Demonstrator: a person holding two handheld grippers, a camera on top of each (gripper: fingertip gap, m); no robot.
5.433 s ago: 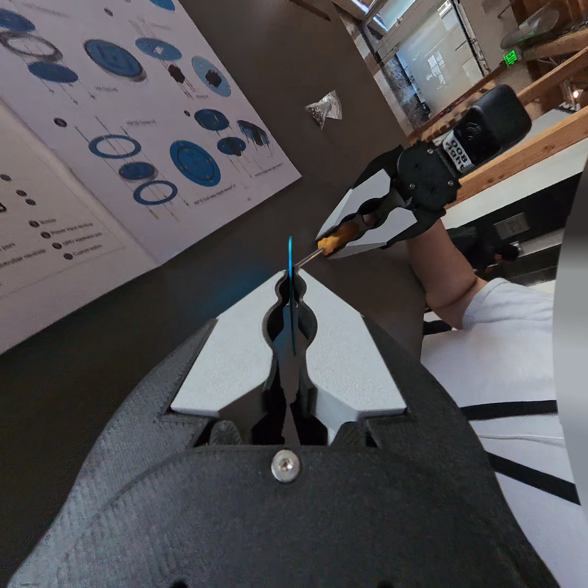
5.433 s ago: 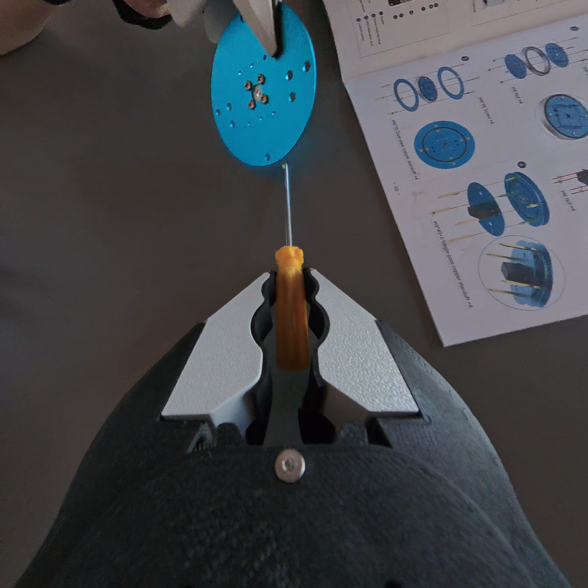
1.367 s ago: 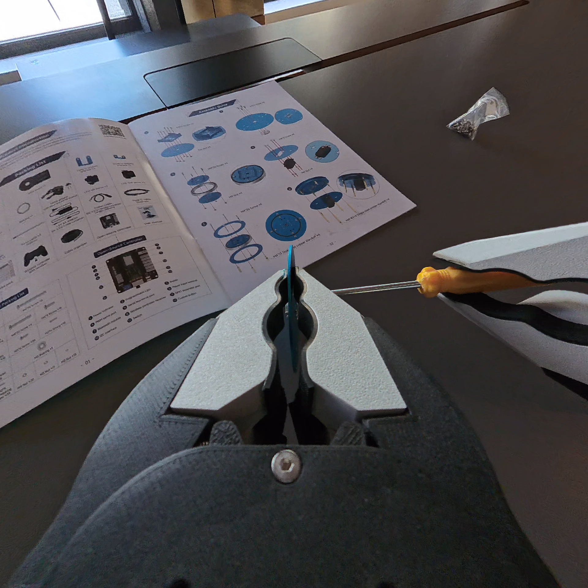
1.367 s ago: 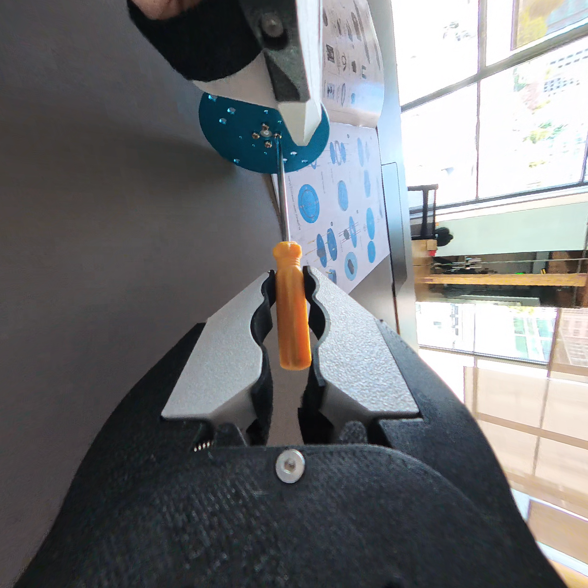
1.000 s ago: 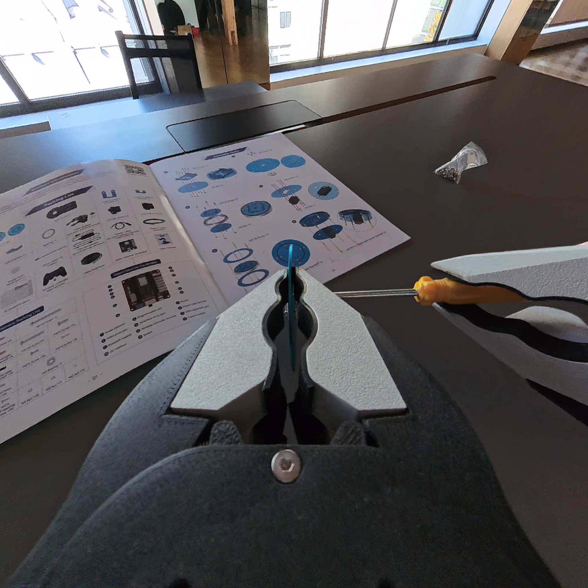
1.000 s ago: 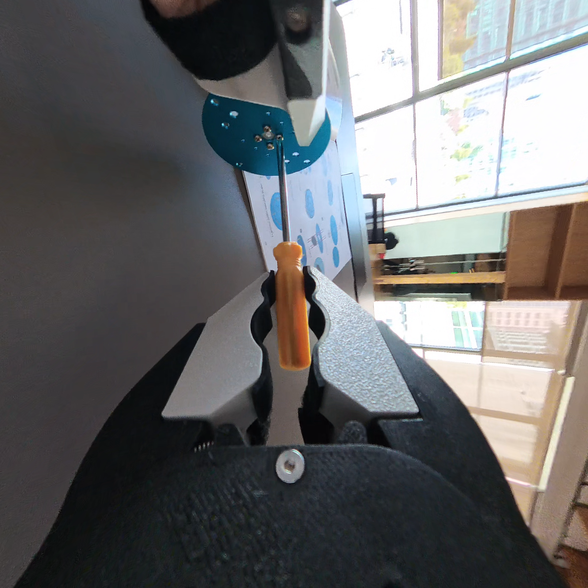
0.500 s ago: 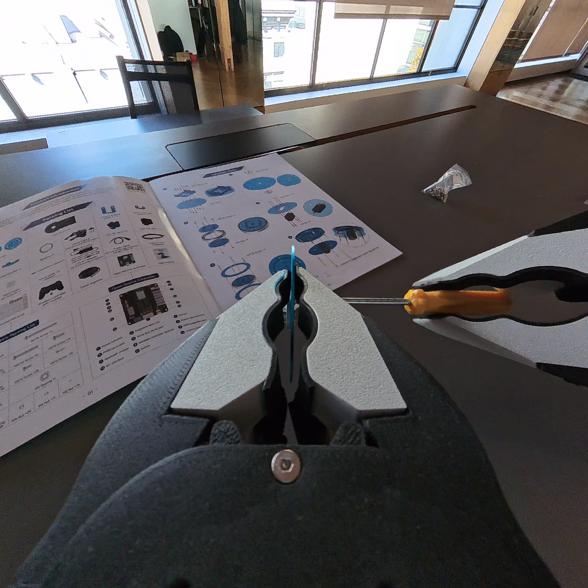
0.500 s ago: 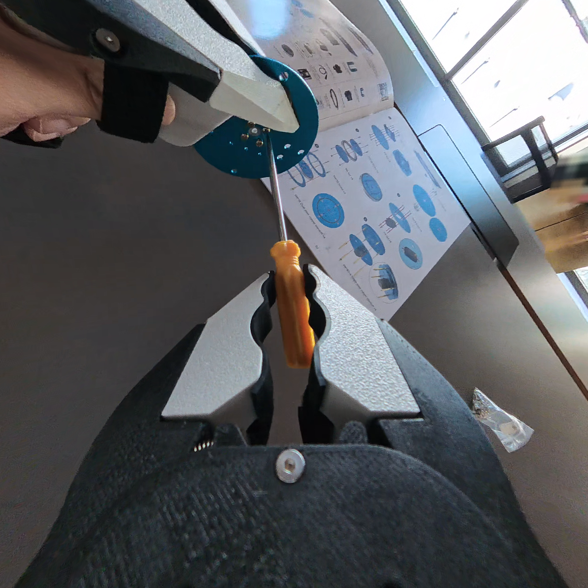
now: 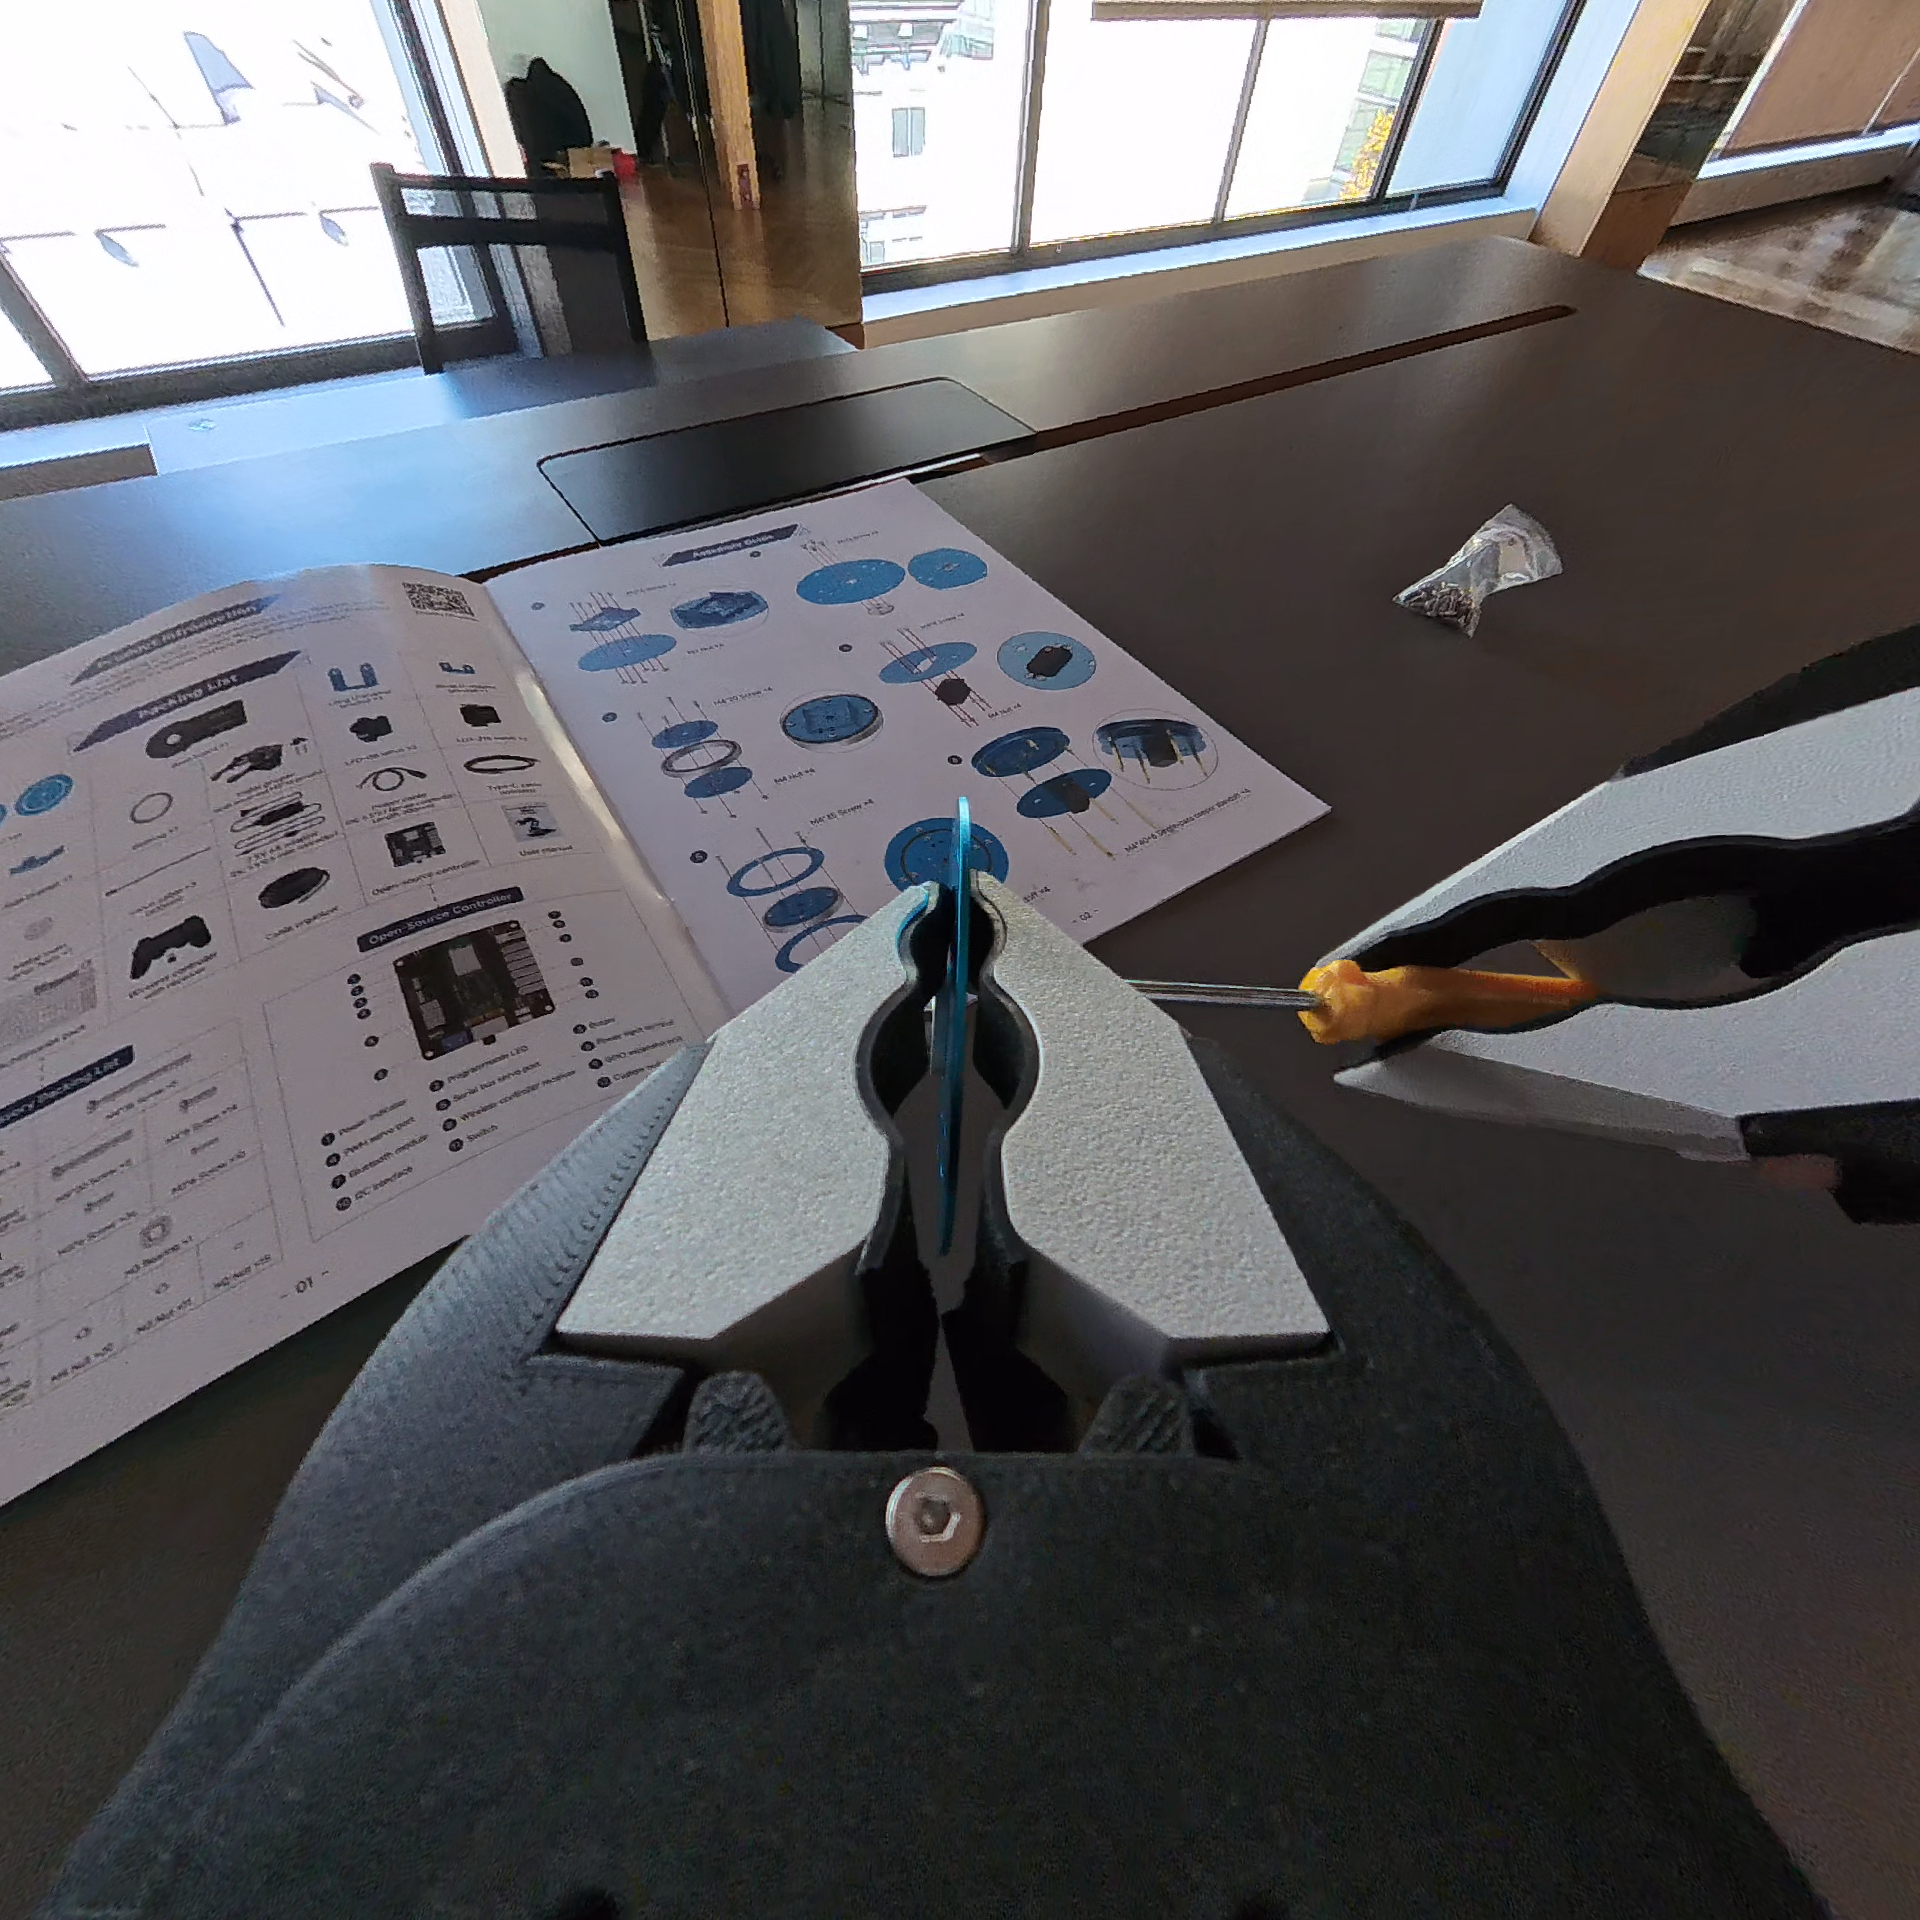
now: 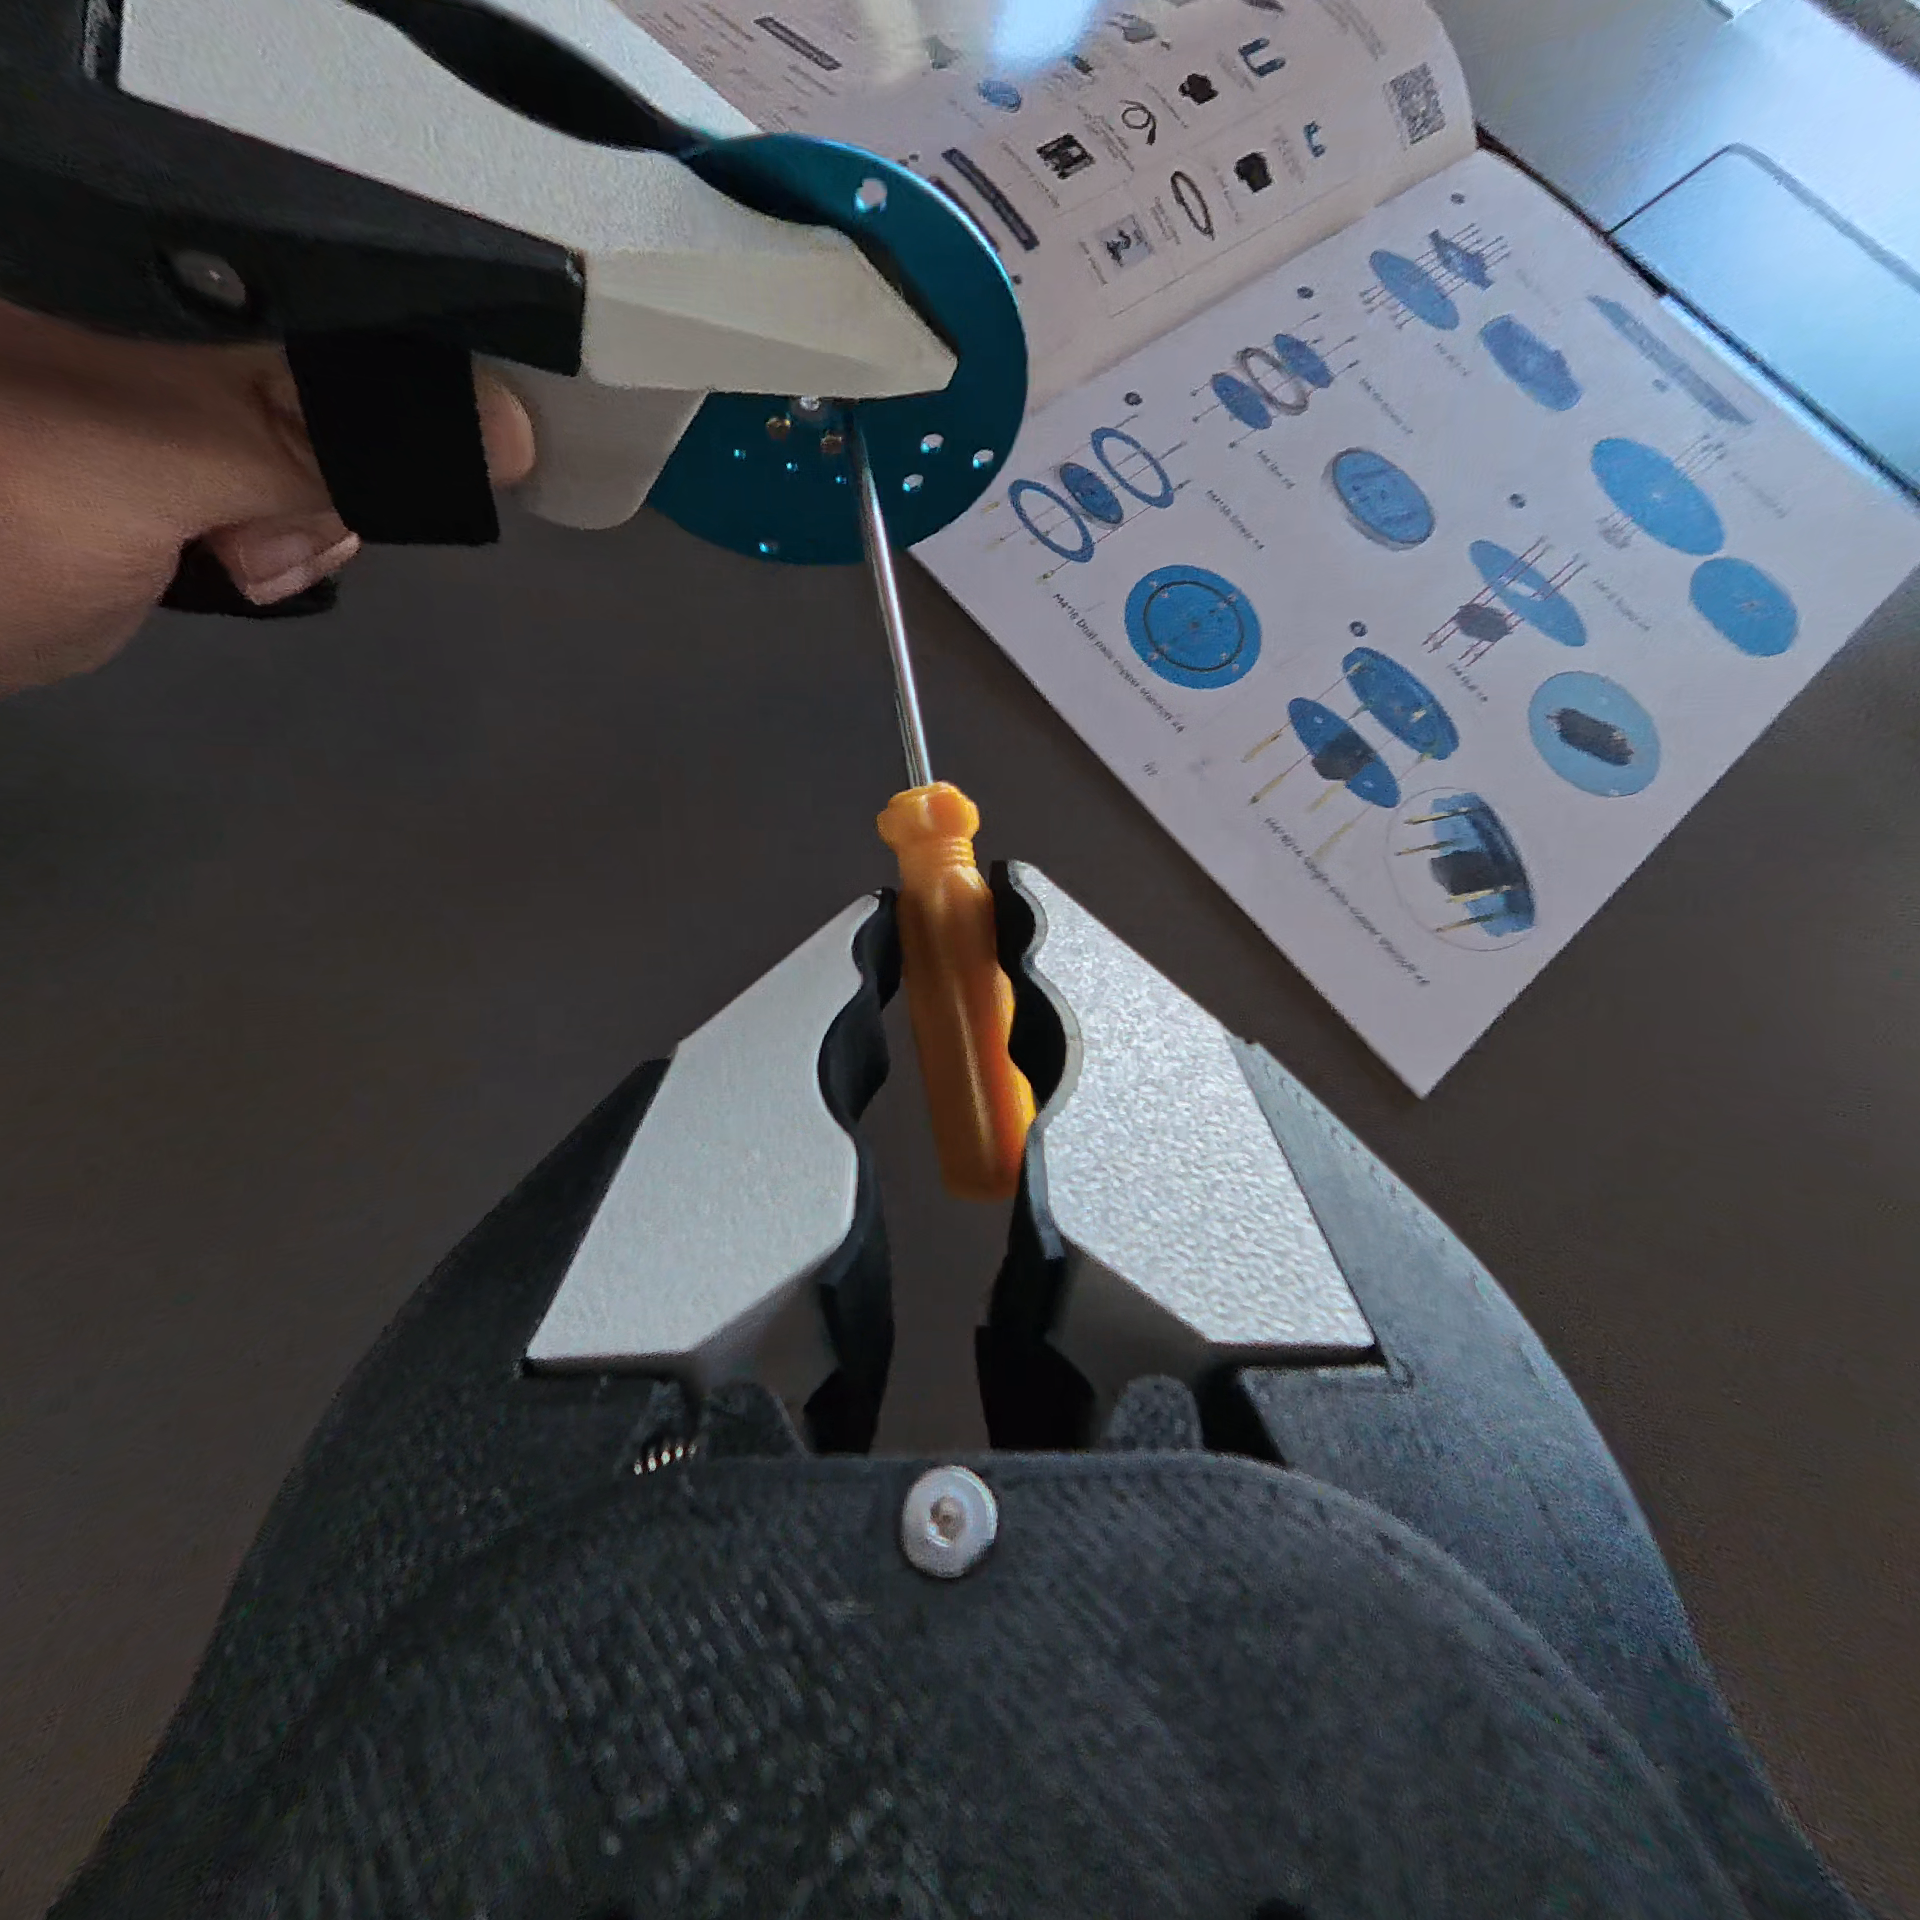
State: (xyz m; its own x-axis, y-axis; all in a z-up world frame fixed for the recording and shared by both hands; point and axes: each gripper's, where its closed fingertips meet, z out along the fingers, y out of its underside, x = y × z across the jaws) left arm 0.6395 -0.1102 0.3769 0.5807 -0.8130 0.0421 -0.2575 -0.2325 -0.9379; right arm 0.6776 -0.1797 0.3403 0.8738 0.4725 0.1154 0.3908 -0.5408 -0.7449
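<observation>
Above the dark table (image 9: 1558,520), left gripper (image 9: 951,914) clamps the blue disc (image 10: 935,312) edge-on. Right gripper (image 10: 945,904) pinches the orange screwdriver (image 10: 961,997), tip at a centre screw; keep the shaft square to the disc and hold light pressure

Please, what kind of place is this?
Probably an office or meeting room used for kit assembly: a long dark table under large windows, with an open assembly booklet and a small bag of screws on it.

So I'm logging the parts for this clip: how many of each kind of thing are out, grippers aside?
Round blue metal plate with holes: 1
Orange-handled screwdriver with thin steel shaft: 1
Open white instruction booklet: 1
Small clear bag of dark hardware: 1
Total: 4
</observation>
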